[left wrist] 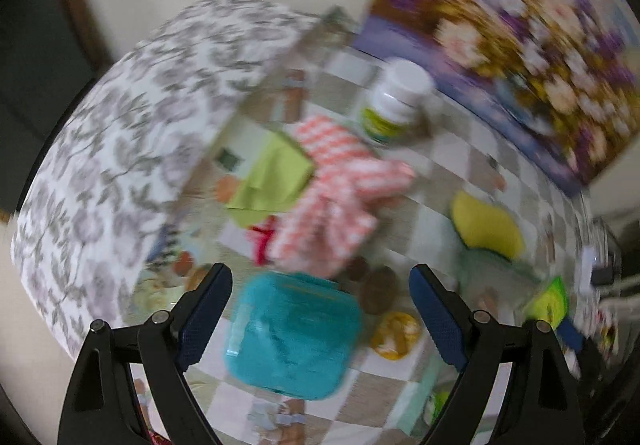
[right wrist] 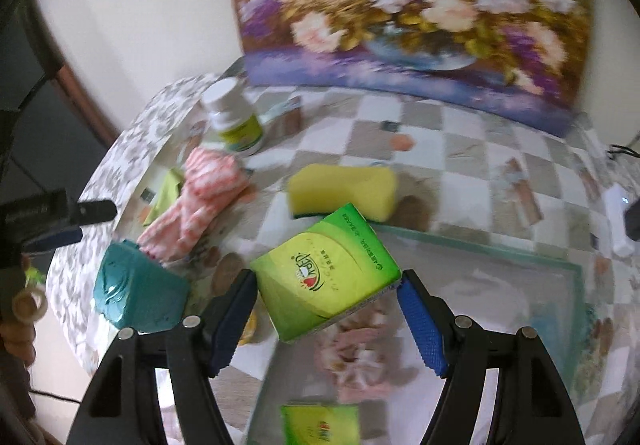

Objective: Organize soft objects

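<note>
My right gripper (right wrist: 326, 285) is shut on a green tissue pack (right wrist: 326, 277) and holds it above a glass tray (right wrist: 480, 249). A yellow sponge (right wrist: 344, 191) lies just beyond it, also in the left wrist view (left wrist: 486, 225). A pink-and-white checked cloth (right wrist: 200, 201) lies at the left, over a green cloth (left wrist: 272, 177). My left gripper (left wrist: 320, 309) is open above a teal square container (left wrist: 292, 337), which also shows in the right wrist view (right wrist: 140, 293). The left view is blurred.
A white bottle with a green label (right wrist: 236, 117) stands at the back. A flower painting (right wrist: 408, 13) leans on the wall. A floral-covered round edge (left wrist: 120, 133) lies at the left. A second tissue pack (right wrist: 320, 425) lies near the bottom. A checked tablecloth (right wrist: 440, 149) covers the table.
</note>
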### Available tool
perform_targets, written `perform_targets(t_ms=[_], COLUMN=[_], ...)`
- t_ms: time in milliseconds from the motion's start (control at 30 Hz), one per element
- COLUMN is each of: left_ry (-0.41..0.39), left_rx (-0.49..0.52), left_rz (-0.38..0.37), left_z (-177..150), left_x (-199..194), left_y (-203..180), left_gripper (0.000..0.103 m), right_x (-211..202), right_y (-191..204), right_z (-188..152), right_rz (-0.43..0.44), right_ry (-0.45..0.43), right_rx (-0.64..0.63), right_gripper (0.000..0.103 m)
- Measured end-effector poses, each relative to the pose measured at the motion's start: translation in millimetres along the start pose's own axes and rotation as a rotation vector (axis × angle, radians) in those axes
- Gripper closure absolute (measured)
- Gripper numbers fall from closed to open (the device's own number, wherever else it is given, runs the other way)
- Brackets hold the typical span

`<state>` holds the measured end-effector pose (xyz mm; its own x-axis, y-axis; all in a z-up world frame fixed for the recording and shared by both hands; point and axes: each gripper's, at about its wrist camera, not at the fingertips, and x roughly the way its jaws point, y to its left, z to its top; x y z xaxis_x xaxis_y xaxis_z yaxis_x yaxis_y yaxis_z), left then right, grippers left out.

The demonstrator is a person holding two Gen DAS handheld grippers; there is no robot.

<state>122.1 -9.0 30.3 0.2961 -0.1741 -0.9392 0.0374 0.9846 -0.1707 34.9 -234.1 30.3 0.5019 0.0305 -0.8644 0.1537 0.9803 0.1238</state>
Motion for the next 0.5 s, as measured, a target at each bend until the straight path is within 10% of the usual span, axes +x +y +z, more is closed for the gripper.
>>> perform_targets(t_ms=[500], left_ry=[0.113], left_rx=[0.199], left_rz=[-0.111], left_z=[-29.0], left_x=[30.5], left_y=[-82.9], left_gripper=[0.014], right_x=[-29.7], right_y=[-53.5], right_z=[-2.8], right_rz=[-0.065], right_ry=[-0.032], right_rx=[0.128], right_gripper=[0.028])
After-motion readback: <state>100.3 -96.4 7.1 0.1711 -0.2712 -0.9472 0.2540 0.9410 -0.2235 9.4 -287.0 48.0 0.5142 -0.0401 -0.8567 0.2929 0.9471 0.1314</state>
